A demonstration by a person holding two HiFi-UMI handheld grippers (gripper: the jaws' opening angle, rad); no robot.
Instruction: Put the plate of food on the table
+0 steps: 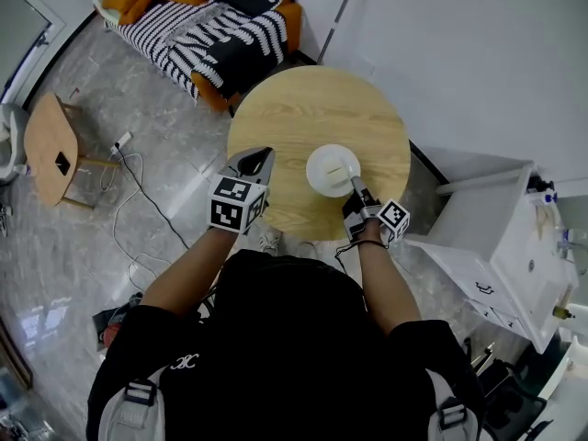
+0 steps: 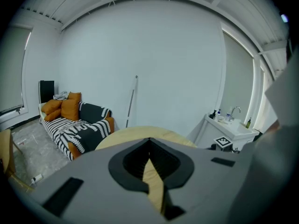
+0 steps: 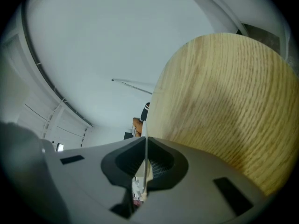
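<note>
table [image 1: 285, 118]: pale wood, matt — grain showing | plate [image 1: 321, 178]: white, smooth | floor [image 1: 184, 163]: grey marbled, glossy | sofa [image 1: 211, 28]: cloth — soft, matt

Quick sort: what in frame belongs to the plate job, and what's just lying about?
In the job:
plate of food, gripped at its rim by the right gripper
round wooden table

Lying about:
striped sofa
small side table
floor cable
white cabinet
left gripper, shut on nothing

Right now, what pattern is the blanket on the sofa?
Black and white stripes, some of them zigzag. The blanket shows best in the head view.
</note>
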